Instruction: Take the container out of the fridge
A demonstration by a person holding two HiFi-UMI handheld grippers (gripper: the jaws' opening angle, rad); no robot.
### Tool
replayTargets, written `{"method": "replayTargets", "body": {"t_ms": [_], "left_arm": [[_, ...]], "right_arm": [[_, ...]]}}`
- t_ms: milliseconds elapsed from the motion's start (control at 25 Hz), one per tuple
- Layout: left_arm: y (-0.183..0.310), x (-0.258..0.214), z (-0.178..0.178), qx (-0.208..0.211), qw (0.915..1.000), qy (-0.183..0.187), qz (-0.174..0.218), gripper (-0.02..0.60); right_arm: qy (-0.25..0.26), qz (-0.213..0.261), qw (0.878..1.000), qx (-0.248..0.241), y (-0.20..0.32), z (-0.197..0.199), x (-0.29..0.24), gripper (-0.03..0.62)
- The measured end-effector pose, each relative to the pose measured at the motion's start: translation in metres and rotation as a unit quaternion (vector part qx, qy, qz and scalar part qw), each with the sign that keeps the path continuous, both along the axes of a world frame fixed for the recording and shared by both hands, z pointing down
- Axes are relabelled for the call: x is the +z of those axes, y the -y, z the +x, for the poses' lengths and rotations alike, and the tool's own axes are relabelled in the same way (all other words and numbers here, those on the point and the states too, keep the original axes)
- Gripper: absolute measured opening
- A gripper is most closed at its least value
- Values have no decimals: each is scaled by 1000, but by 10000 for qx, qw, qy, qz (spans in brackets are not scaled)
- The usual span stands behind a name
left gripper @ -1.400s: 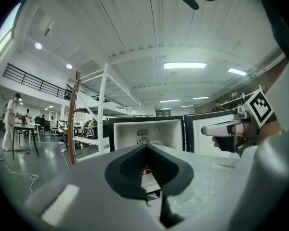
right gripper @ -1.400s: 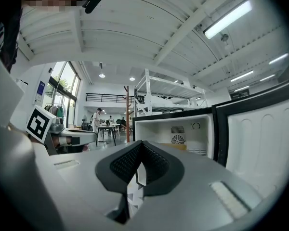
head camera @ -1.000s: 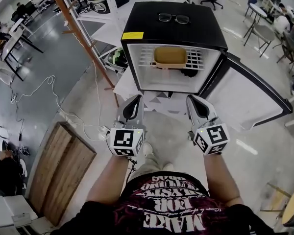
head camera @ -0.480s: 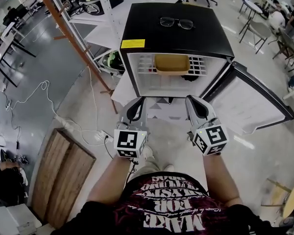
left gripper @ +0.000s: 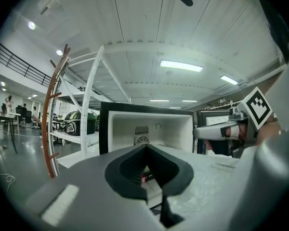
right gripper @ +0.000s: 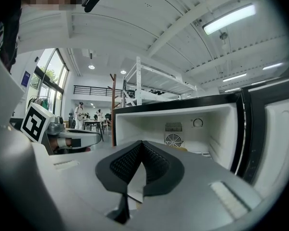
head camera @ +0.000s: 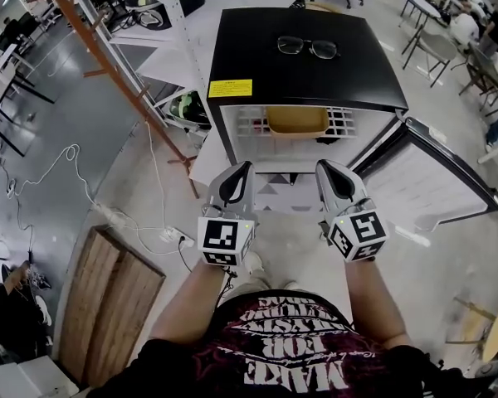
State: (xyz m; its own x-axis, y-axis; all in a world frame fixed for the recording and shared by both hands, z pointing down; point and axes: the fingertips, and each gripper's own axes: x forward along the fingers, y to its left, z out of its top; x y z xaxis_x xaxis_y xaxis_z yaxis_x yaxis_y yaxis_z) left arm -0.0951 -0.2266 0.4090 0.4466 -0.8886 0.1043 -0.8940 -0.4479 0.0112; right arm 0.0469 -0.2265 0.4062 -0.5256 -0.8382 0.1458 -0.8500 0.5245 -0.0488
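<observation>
The left gripper (head camera: pixel 241 167) and right gripper (head camera: pixel 326 167) are being held side by side before the open fridge (head camera: pixel 232 56), each with its jaws pressed together on nothing. The tan container (head camera: pixel 297 120) is being carried mid-shelf inside. It and the glasses (head camera: pixel 309 46) on the fridge's top are being shown plainly only by the head view, and the back-wall vent (right gripper: pixel 173 140) only by the gripper views.

Smooth fridge (head camera: pixel 257 56), seemingly plastic container (head camera: pixel 297 120)

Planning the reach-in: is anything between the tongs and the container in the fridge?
Nothing visible. The fridge door stands open to the right, and the container sits on the wire shelf with its front clear. The left tongs and right tongs face it, shut and empty.
</observation>
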Motion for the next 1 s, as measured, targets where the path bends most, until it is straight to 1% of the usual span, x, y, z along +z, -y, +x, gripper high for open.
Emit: {"method": "replayTargets", "body": {"t_ms": [280, 480, 560, 760, 1000], "left_arm": [[29, -1, 2, 261, 9997, -19, -6, 0], [40, 0, 12, 572, 9984, 8, -14, 0], [44, -1, 14, 635, 9980, -1, -8, 0], [53, -2, 16, 668, 9977, -55, -18, 0], [67, 6, 16, 518, 9986, -48, -134, 0]], "right_arm": [[-39, 34, 9995, 296, 22, 1, -4, 25], [-47, 134, 9982, 588, 30, 6, -12, 25], [-72, 138, 9976, 675, 32, 8, -13, 25], [-93, 149, 9964, 833, 37, 19, -18, 25], [-73, 84, 9963, 851, 50, 27, -14, 25]]}}
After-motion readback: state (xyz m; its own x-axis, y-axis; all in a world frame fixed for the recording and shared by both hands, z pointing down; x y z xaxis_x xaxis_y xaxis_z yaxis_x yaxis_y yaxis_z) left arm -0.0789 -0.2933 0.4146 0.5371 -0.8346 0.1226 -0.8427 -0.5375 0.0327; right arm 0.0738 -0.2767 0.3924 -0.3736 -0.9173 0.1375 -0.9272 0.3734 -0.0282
